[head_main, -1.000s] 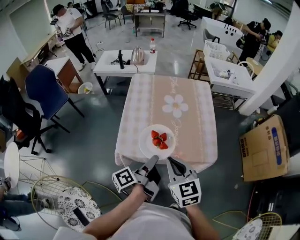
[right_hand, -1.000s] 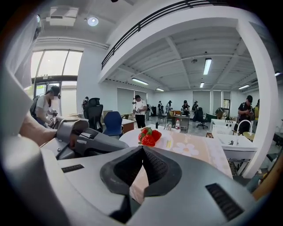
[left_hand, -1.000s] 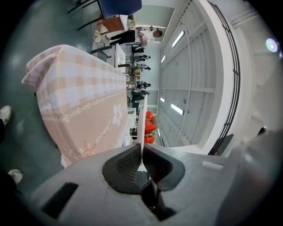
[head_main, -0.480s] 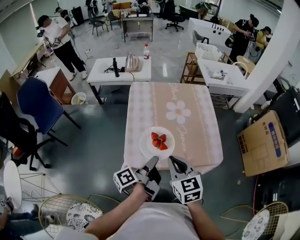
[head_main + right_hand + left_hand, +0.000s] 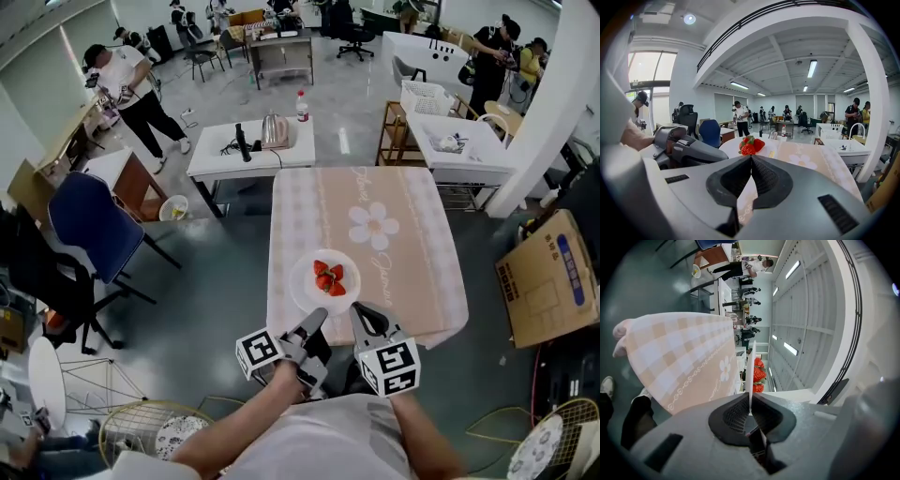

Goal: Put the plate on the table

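Left gripper (image 5: 319, 321) rolled onto its side, pointing level. Fingers (image 5: 733, 416) shut on near rim of plate (image 5: 305, 287). In left gripper view, rim a thin white edge pinched between the pads.

Right gripper (image 5: 357, 312) upright, tipped slightly down. Fingers closed, pad tips meeting, nothing between them. Only tablecloth (image 5: 746, 202) showing through slit lower down. Plate's rim right at those tips, just ahead; contact not clear from any view.

Strawberries (image 5: 329, 278) red, clustered mid-plate, just beyond both sets of fingertips.

Plate over near end of table (image 5: 412, 281), ahead of and just past the fingertips. Table's near edge below the fingers. Sliver of room showing between plate and cloth in left gripper view, so plate looks clear of the table.

Far beyond fingertips, past table's far end: white side table with kettle (image 5: 275, 131) and bottle (image 5: 302, 106).

Well left of left fingers: blue chair (image 5: 89, 220).

Well right of right fingers: cardboard box (image 5: 553, 281) on floor.
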A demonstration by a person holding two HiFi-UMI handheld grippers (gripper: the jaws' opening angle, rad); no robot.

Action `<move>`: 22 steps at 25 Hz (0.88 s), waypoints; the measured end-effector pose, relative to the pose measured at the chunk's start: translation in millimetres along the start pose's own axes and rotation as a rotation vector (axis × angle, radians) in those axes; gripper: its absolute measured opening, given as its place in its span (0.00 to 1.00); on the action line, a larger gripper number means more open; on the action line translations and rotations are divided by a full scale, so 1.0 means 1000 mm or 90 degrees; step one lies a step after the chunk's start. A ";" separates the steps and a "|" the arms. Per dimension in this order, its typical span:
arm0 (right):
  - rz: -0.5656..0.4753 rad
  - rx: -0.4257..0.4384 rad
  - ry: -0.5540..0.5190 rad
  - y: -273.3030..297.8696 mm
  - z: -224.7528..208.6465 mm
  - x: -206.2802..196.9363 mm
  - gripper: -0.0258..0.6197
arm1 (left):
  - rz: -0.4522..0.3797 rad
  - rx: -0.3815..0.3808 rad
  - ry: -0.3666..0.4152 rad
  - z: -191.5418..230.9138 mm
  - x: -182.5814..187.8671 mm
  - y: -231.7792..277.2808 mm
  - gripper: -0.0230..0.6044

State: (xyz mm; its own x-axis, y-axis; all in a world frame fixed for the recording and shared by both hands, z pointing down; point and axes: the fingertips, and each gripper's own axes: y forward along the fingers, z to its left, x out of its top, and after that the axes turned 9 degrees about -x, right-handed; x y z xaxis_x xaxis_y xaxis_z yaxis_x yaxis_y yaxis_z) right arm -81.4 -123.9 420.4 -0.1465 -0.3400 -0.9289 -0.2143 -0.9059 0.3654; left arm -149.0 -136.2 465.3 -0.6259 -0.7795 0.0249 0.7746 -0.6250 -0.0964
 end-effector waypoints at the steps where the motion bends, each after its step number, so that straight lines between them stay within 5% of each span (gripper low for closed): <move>1: -0.003 0.002 0.007 0.003 -0.003 0.000 0.05 | 0.003 0.002 0.001 0.001 0.001 0.004 0.06; 22: 0.052 0.049 0.062 0.088 -0.167 -0.039 0.05 | 0.008 0.071 -0.029 0.070 -0.013 0.167 0.06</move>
State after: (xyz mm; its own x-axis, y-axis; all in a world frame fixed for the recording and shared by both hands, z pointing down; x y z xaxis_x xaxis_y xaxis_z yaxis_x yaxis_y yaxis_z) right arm 66.3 -232.6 479.3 -0.0726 -0.4382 -0.8960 -0.2789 -0.8536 0.4400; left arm -5.1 -233.8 518.0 -0.6131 -0.7869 0.0694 0.7894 -0.6138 0.0146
